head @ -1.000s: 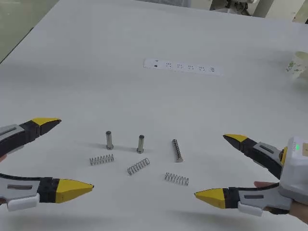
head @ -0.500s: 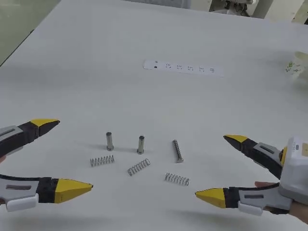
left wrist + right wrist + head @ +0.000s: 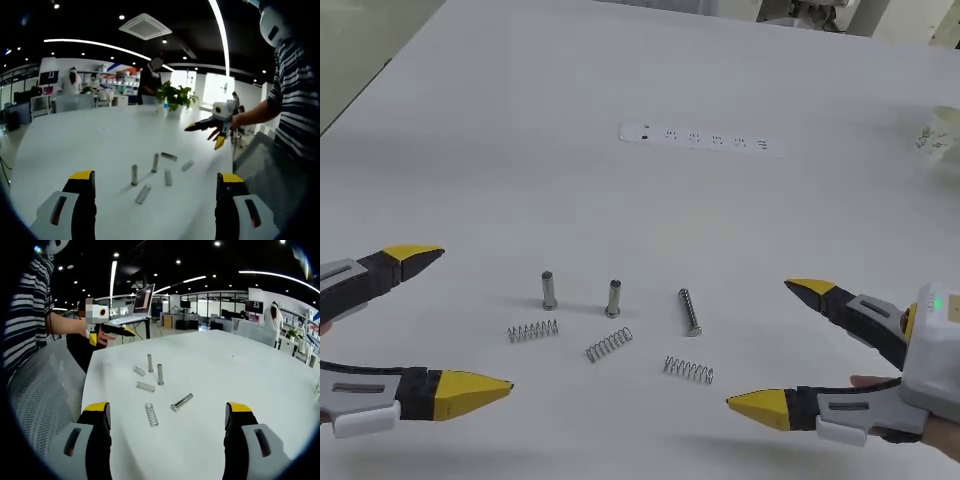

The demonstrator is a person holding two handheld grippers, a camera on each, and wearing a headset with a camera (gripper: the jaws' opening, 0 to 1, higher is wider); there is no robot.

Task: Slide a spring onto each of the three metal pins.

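Two metal pins stand upright on the white table: one on the left point(image 3: 548, 290) and one in the middle point(image 3: 614, 298). The third pin point(image 3: 689, 312) lies flat to their right. Three springs lie loose in front of them: left point(image 3: 532, 331), middle point(image 3: 609, 344), right point(image 3: 688, 370). My left gripper point(image 3: 445, 320) hovers open at the lower left, with nothing between its yellow tips. Opposite, at the lower right, my right gripper point(image 3: 790, 345) is open and holds nothing. From the right gripper view the lying pin point(image 3: 181, 402) and the springs point(image 3: 151, 414) sit ahead of the jaws.
A white power strip point(image 3: 700, 139) lies farther back on the table. A small pale object point(image 3: 938, 137) sits at the far right edge. The left gripper view takes in a potted plant point(image 3: 173, 98) and people beyond the table.
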